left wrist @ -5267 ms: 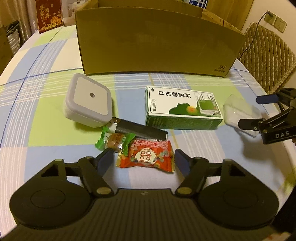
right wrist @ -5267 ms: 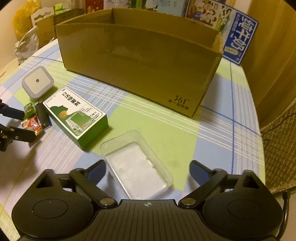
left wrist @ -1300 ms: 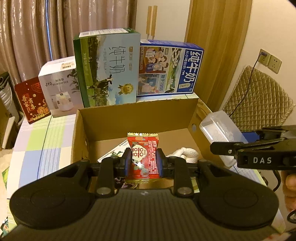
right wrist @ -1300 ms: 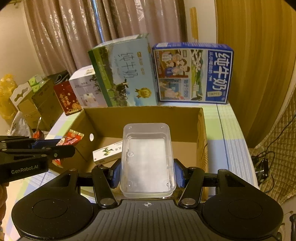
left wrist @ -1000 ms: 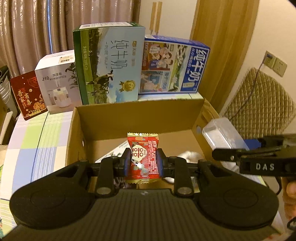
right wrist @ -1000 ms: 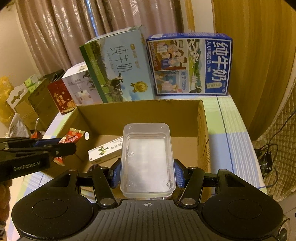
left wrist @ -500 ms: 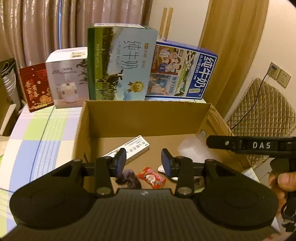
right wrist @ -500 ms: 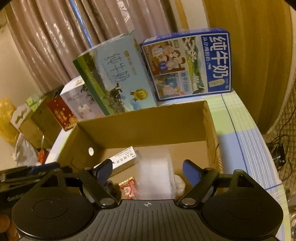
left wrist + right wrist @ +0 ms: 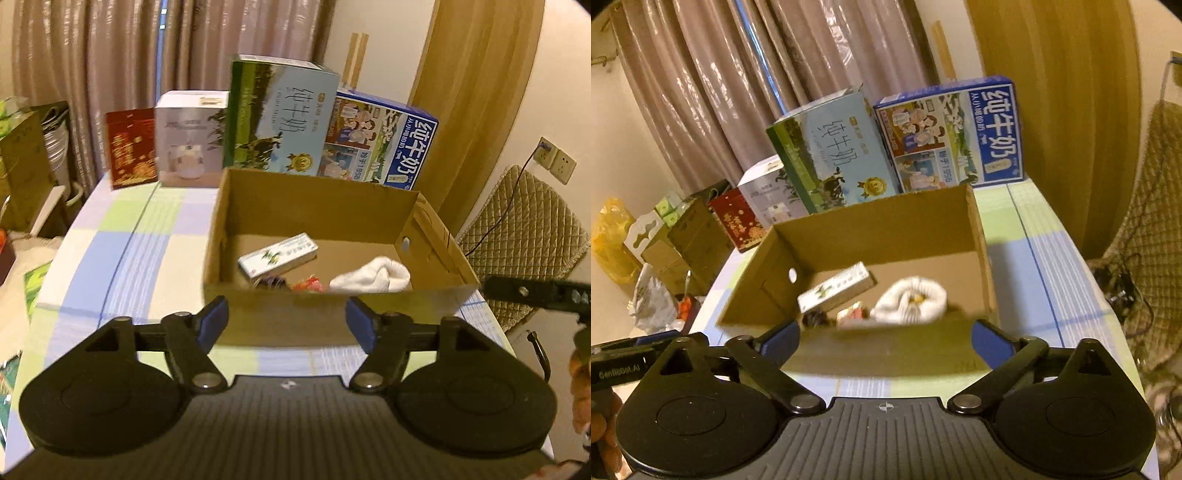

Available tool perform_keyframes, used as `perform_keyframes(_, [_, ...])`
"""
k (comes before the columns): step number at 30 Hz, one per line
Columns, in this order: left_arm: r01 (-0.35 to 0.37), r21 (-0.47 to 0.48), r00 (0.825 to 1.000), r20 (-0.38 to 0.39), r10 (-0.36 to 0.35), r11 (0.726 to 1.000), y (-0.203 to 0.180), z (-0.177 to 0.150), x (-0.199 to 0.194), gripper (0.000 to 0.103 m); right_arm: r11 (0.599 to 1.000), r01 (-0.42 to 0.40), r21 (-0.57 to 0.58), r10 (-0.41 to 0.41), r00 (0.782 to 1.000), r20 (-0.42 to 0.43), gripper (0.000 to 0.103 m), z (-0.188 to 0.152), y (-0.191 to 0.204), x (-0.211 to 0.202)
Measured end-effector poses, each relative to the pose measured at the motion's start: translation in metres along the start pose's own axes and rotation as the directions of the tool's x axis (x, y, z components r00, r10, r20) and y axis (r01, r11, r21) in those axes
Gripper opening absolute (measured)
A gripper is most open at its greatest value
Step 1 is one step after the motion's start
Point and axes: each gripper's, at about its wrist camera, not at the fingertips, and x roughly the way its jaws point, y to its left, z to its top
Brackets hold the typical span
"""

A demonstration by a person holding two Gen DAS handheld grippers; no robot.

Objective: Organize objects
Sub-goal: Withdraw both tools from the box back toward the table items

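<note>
Fronting curtains (image 9: 92,66), checked tablecloth (image 9: 122,254) under cardboard box (image 9: 314,206).

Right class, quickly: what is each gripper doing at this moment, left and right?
Left gripper: open, holding nothing.
Right gripper: open, holding nothing.

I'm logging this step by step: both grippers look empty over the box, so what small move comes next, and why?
Probably draw both back toward the near table for another item. The left gripper and right gripper are open and empty, while the candy, white cloth and small carton already lie inside the cardboard box.
</note>
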Motion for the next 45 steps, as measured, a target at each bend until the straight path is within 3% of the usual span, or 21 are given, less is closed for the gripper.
perform_keyframes(10, [-0.070, -0.115, 0.997, -0.025, 0.067, 0.991, 0.019, -0.079, -0.066, 0.091, 0.997, 0.037, -0.073, -0.039, 0.999, -0.015, 0.101, -0.083, 0.019, -0.062])
perform_keyframes(16, [-0.088, -0.106, 0.996, -0.043, 0.084, 0.990, 0.017, -0.113, -0.089, 0.095, 0.991, 0.036, -0.127, -0.043, 0.998, -0.053, 0.101, -0.120, 0.032, -0.078])
perform_keyframes(30, [-0.082, -0.019, 0.995, -0.060, 0.081, 0.996, -0.003, -0.136, -0.103, 0.097, 0.976, 0.041, -0.213, -0.064, 0.993, -0.103, 0.101, -0.159, 0.039, -0.091])
perform_keyframes(45, [-0.103, 0.006, 0.991, -0.089, 0.103, 0.995, 0.002, -0.143, -0.083, 0.098, 0.958, 0.037, -0.284, -0.077, 0.988, -0.132, 0.101, -0.163, 0.038, -0.071])
